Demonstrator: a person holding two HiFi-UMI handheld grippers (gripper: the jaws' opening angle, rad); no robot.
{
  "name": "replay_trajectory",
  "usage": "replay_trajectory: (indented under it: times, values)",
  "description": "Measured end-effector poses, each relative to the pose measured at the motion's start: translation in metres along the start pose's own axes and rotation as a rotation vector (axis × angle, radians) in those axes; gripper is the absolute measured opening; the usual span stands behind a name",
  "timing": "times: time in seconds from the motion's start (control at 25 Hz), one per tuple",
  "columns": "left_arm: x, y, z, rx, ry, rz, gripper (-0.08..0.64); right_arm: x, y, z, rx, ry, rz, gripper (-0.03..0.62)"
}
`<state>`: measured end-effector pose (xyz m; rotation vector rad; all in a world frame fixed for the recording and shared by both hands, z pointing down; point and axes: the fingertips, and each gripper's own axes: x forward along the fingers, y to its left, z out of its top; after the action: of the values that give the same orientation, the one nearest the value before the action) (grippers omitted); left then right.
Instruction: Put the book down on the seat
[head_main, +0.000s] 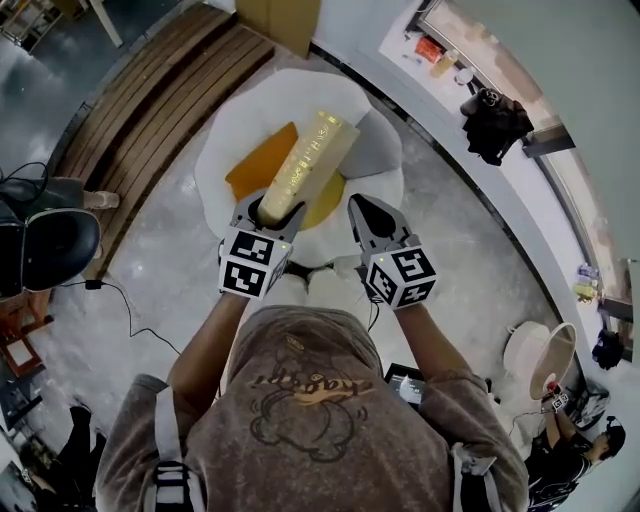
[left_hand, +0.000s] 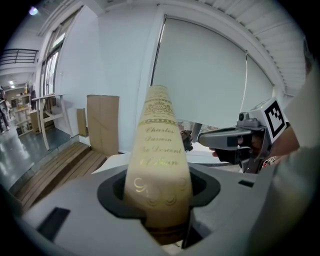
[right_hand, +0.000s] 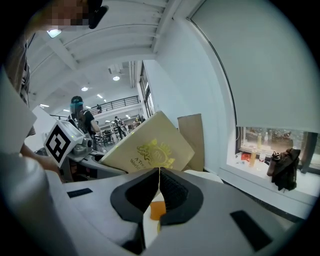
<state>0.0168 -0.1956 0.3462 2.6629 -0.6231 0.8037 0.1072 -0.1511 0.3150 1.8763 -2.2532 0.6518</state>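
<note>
Bright even light, fisheye edges, vignetting

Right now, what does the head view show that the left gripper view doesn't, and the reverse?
Head view only: the orange cushion on the white seat, below the book. Left gripper view only: legible lettering on the book's spine, and the window blind. Both: the left gripper, jaws clamped on the book, with the right gripper beside it.

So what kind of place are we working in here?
Probably a big open studio or lab hall rather than a home: a polished concrete floor, a raised wooden deck, and an upper gallery with a railing above a busy work area.
</note>
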Motion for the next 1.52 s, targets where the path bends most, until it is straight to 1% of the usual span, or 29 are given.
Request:
replay_trajectory:
  times: [0.24,0.48,0.6,0.76,0.88,1.12,1.52]
  values:
    - [0.026,0.006,-0.004,-0.018,0.029,-0.001,0.213,0.014,-0.022,-0.006,-0.002,0.019,0.000,0.021]
    - [0.057,0.014,-0.016,-0.030,0.058,-0.009,0.213,0.032,-0.049,-0.018,0.004,0.022,-0.015,0.021]
    - [0.074,0.018,-0.023,-0.042,0.069,-0.011,0.213,0.042,-0.058,-0.029,0.002,0.025,-0.020,0.021]
    - [0.099,0.021,-0.033,-0.058,0.089,-0.016,0.213,0.052,-0.072,-0.048,0.026,0.039,-0.023,0.021]
    - [0.116,0.027,-0.039,-0.068,0.088,-0.014,0.213,0.061,-0.083,-0.061,0.038,0.048,-0.034,0.021]
    - [0.144,0.041,-0.067,-0.091,0.108,-0.009,0.213,0.077,-0.102,-0.090,0.057,0.058,-0.063,0.021]
    - [0.192,0.049,-0.125,-0.121,0.167,-0.022,0.213,0.106,-0.131,-0.146,0.065,0.094,-0.085,0.021]
